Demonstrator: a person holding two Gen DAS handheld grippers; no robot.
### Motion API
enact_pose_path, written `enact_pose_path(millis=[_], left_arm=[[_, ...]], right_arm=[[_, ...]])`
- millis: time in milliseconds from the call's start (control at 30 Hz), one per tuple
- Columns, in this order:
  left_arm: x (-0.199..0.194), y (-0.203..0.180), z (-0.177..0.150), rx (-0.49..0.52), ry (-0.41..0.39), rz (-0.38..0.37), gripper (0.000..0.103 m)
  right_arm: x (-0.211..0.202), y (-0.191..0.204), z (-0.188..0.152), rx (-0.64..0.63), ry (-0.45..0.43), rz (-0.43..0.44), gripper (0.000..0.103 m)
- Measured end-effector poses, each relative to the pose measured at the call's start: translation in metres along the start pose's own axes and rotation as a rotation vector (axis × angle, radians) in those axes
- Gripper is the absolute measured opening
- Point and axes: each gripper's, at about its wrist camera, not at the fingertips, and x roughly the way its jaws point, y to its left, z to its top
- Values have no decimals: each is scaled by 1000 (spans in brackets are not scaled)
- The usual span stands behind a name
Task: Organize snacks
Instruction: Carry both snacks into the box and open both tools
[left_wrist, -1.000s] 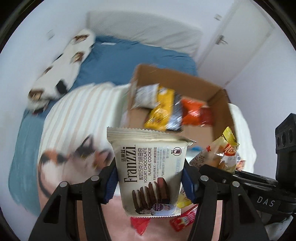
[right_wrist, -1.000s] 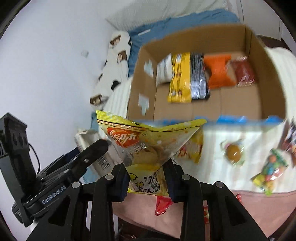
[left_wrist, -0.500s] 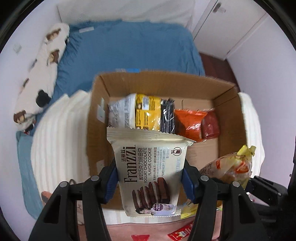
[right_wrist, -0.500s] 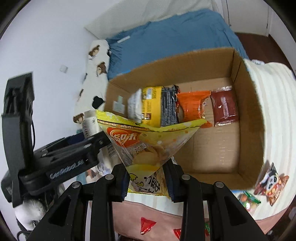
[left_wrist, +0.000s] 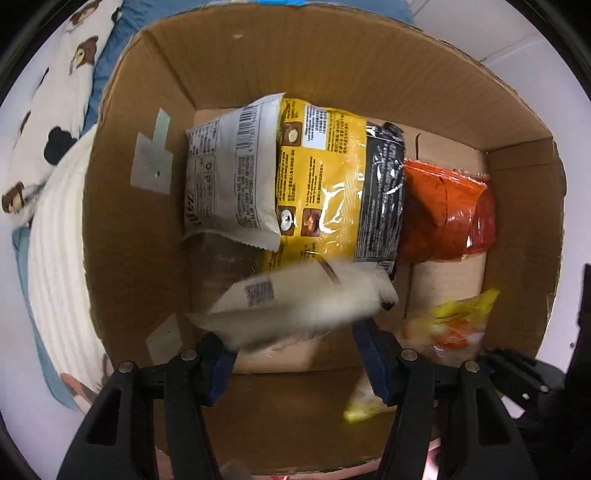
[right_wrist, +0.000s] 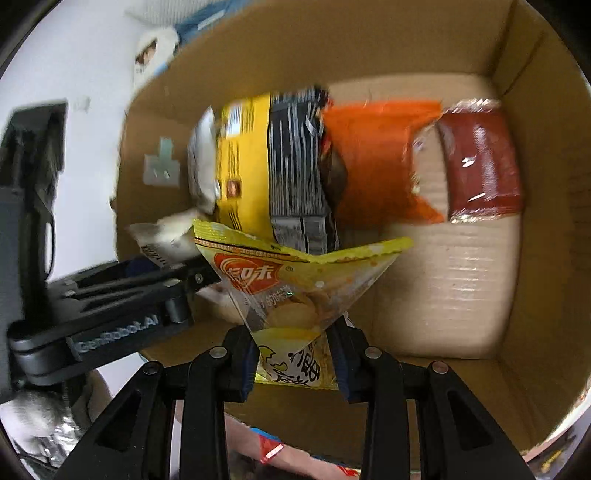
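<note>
Both grippers are over the open cardboard box (left_wrist: 140, 229). My left gripper (left_wrist: 295, 354) is open; the cream Franzzi cookie pack (left_wrist: 303, 299) is blurred and tipping forward out of it into the box's near left part. My right gripper (right_wrist: 295, 362) is shut on a yellow chip bag (right_wrist: 295, 280), held above the box floor; the bag also shows in the left wrist view (left_wrist: 447, 325). The left gripper's body (right_wrist: 110, 306) shows at the left of the right wrist view.
Along the box's far wall lie a white pack (left_wrist: 229, 173), a yellow and black bag (left_wrist: 332, 192), an orange bag (right_wrist: 373, 162) and a dark red pack (right_wrist: 480, 166). A white ribbed blanket (left_wrist: 55, 258) and blue bedding lie left of the box.
Both grippers have moved forward and down into the box. My left gripper has opened and the cookie pack is falling from it. The right gripper keeps hold of the chip bag.
</note>
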Motion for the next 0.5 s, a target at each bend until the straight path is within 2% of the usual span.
enact_pose_path(millis=[33,67,100,200,300,367,500], left_arm=[[-1,1,-1,-2,-8,12,67],[-2,1,0,-2,-16,19,74],[-5,1,-1,-2,-27,20,86],[-14,3,-6,-14,-54,8,88],[-25,4,-12,-20,-81,4,89],[-31,5,-16,-22,-92,5,89],[-47,4,-22,-15,-133,12,89]], right_arm=[[5,0,1,0,23,-13,60],[9,1,2,-6,38,-29,84],[11,2,3,-15,40,-40,91],[12,4,3,-31,26,-91,91],[9,4,1,-23,10,-96,91],[4,4,-2,-23,-16,-123,94],[-10,5,-14,-35,-73,-161,94]])
